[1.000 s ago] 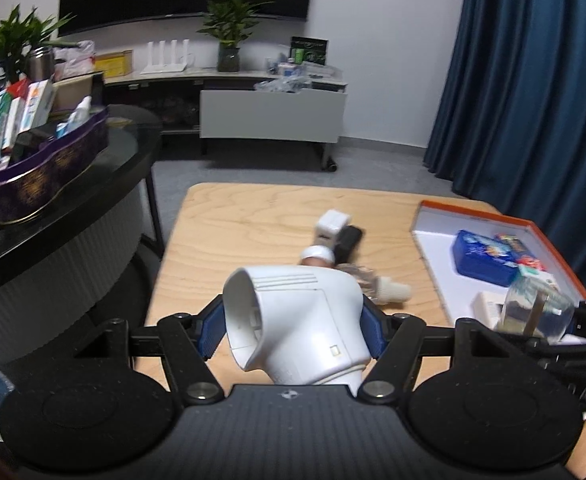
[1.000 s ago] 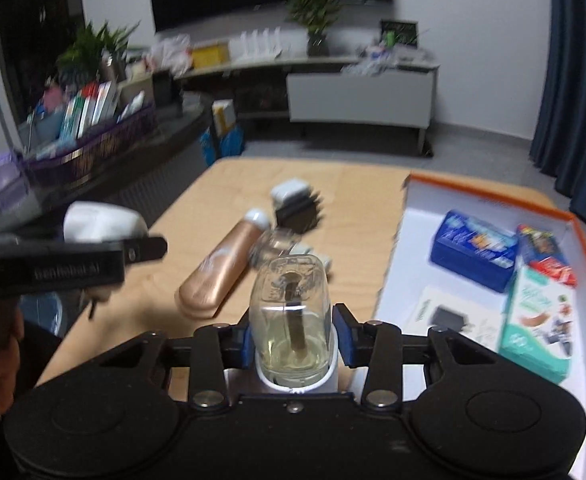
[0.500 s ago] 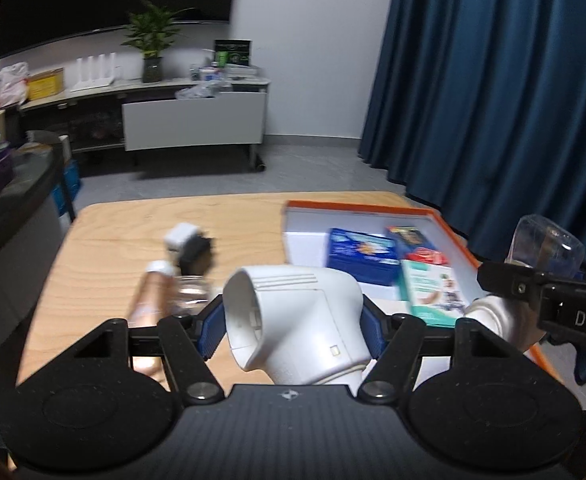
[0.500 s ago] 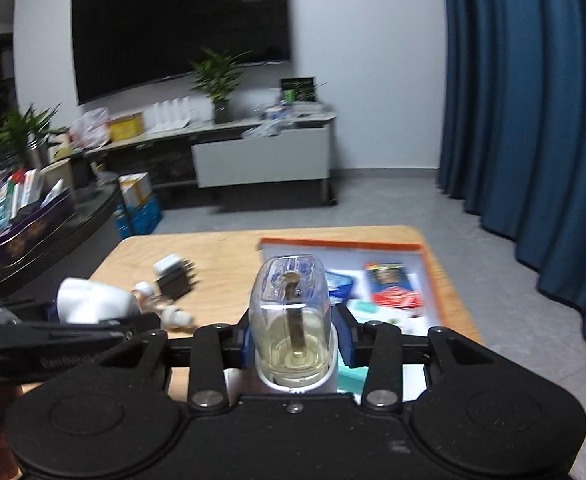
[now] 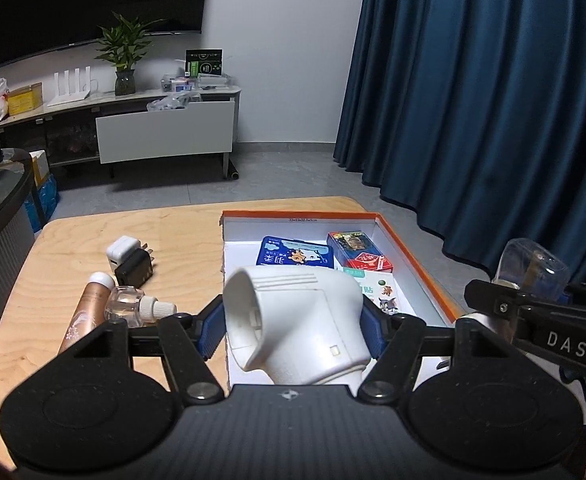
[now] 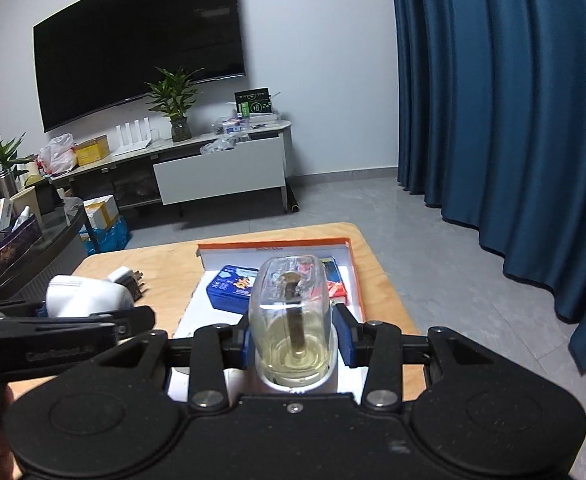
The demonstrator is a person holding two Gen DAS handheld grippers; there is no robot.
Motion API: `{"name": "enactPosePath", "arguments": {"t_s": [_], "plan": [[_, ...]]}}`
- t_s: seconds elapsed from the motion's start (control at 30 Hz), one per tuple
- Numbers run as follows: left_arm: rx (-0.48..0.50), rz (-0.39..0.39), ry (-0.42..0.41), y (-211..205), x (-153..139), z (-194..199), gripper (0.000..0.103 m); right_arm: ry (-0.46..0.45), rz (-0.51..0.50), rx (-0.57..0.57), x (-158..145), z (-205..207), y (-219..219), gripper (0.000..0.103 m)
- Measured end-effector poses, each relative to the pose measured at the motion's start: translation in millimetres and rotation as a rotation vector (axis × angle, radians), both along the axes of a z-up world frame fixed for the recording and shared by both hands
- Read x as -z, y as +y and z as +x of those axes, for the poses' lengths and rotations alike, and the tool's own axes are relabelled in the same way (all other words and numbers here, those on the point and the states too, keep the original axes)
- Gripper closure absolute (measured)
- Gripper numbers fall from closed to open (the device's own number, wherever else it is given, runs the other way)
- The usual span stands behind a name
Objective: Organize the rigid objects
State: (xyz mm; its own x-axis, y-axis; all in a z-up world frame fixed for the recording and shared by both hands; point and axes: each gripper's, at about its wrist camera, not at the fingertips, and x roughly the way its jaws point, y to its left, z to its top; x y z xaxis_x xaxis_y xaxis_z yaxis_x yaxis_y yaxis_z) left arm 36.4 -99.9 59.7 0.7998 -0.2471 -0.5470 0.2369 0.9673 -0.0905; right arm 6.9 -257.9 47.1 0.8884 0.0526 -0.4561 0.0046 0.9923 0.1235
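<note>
Both grippers loaded, hovering by the box

Left gripper (image 5: pixel 293 330) clamped on white plug-in heater (image 5: pixel 297 320), right gripper (image 6: pixel 295 340) clamped on liquid bottle (image 6: pixel 291 312); orange-rimmed box (image 5: pixel 413 256) just ahead of fingers. Could clash or spill dropping in together.

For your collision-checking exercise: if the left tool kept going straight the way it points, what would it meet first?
Probably the blue box lying in the orange-rimmed tray, just beyond the white device that the left tool holds; depth is uncertain.

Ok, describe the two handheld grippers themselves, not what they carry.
Both are matte black plastic. The left gripper has two round discs on its body, angular linkage arms with silver pivot bolts, and blue finger pads. The right gripper matches; seen side-on, its bar bears white letters "DAS".
</note>
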Motion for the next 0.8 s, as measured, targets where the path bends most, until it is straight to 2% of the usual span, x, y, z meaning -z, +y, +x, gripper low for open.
{"name": "enactPosePath", "arguments": {"t_s": [0.8], "plan": [[-0.013, 0.007, 0.010, -16.4, 8.0, -5.9, 0.035, 0.031, -0.022, -0.023, 13.7, 0.2, -5.7, 0.056]]}}
